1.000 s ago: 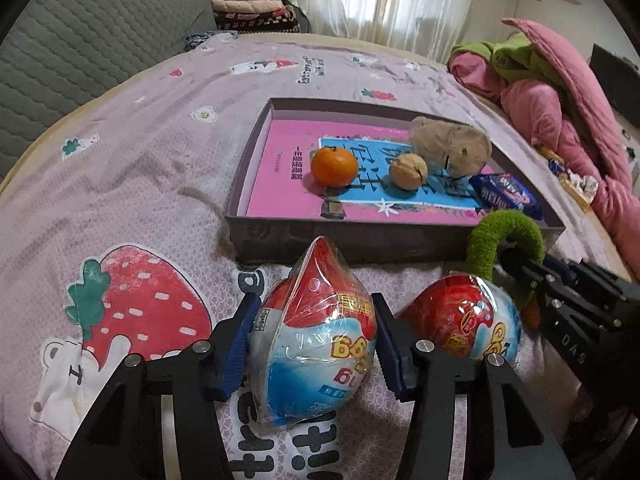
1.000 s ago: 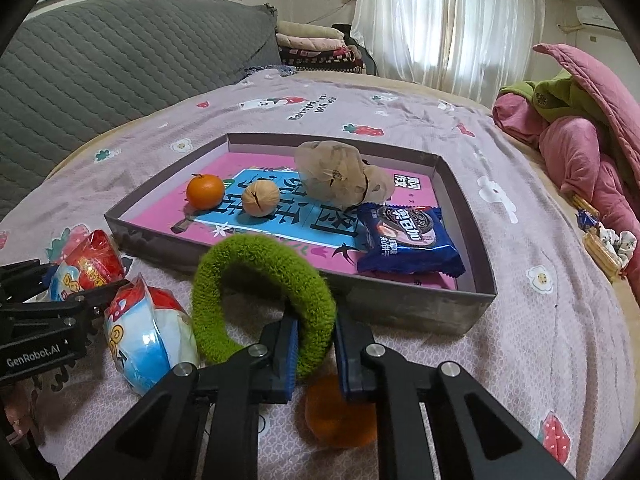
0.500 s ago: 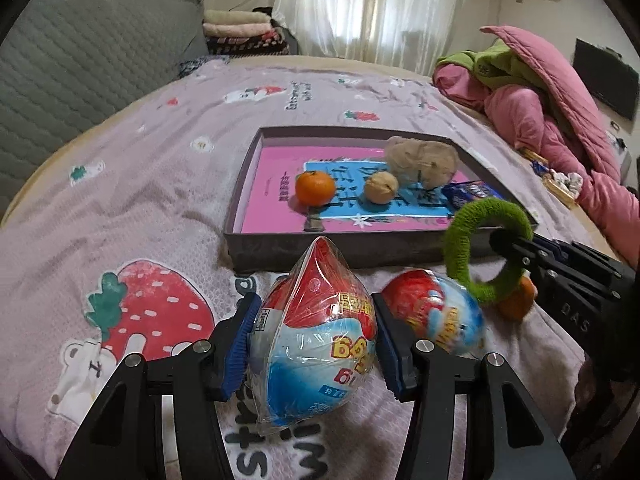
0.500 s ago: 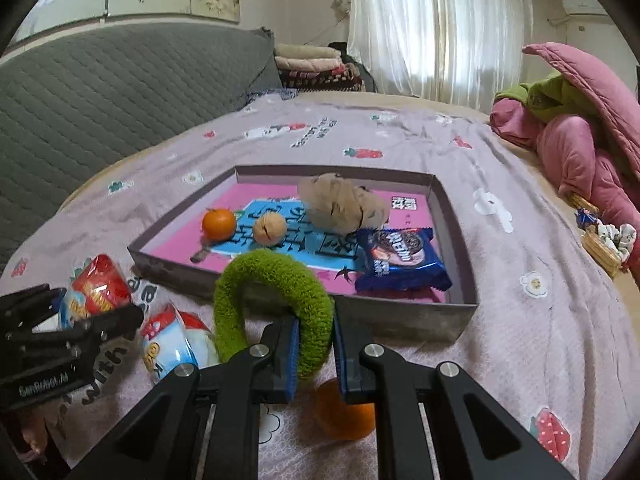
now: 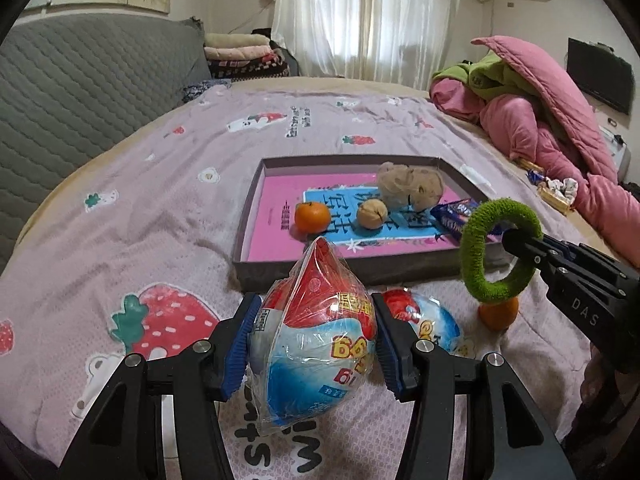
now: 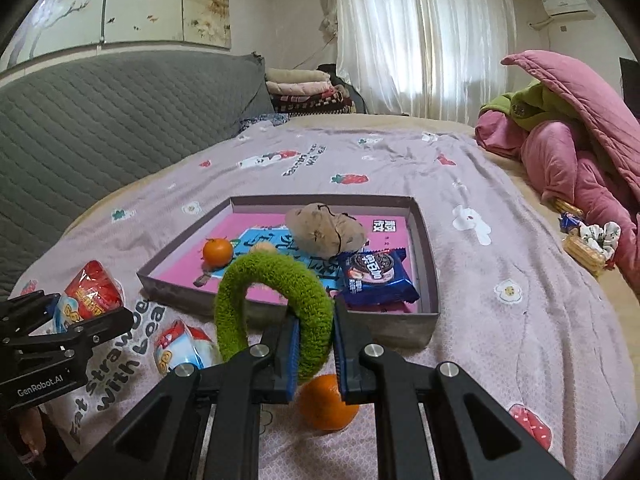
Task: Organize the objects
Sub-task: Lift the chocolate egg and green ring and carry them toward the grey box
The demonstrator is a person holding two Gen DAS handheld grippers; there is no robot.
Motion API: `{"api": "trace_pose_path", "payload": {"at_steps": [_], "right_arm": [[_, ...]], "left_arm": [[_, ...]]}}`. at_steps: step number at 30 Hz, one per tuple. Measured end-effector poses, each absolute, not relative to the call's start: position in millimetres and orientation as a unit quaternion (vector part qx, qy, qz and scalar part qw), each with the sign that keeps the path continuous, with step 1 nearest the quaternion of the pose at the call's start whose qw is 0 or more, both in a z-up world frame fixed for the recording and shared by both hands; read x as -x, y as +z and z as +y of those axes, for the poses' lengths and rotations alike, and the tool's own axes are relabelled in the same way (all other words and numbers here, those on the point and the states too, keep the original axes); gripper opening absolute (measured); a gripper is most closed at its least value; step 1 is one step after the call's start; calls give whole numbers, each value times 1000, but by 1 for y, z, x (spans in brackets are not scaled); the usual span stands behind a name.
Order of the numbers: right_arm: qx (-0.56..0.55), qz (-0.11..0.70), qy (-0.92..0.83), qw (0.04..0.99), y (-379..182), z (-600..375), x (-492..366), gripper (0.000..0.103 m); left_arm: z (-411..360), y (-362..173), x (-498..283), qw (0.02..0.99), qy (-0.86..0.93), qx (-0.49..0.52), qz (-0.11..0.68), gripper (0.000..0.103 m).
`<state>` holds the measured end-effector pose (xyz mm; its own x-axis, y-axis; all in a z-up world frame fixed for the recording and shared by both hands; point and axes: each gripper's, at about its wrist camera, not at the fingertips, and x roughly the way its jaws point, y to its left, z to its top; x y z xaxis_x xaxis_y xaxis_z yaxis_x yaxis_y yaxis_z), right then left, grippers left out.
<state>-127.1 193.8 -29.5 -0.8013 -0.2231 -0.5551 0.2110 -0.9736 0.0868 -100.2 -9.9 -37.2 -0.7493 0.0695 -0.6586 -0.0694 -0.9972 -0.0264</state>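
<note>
My left gripper [image 5: 314, 344] is shut on a red, white and blue wrapped snack pack [image 5: 316, 344], held above the bedspread; it also shows at the left of the right wrist view, the snack pack [image 6: 90, 294] in the left gripper [image 6: 76, 312]. My right gripper [image 6: 314, 350] is shut on a fuzzy green ring [image 6: 272, 308], held upright in the air; from the left wrist the green ring [image 5: 498, 248] hangs at the right gripper [image 5: 516, 240]. Ahead lies a shallow grey box [image 5: 360, 270] with a pink floor, the box [image 6: 424, 256] holding an orange, a walnut, a beige pouch and a blue cookie packet.
A second wrapped snack pack [image 5: 424, 320] and a loose orange [image 6: 328, 402] lie on the strawberry-print bedspread in front of the box. Pink and green bedding [image 5: 540, 112] is heaped at the right. A grey quilted headboard [image 6: 100, 128] runs along the left.
Both grippers have risen with their loads. The box and the things on the bedspread now sit lower and farther away, and the loose orange under the ring has come into full view.
</note>
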Motion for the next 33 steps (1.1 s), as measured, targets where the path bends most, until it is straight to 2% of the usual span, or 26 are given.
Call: {"api": "trace_pose_path", "payload": {"at_steps": [15,33], "right_arm": [[-257,-13,-958,125,-1,190,124,15],[-210,4,-968,137,44,174,157,15]], "left_arm": [[-9,-18,131,30,939,343,-15,56],[-3,32,176,22,953,303,-9,56]]}}
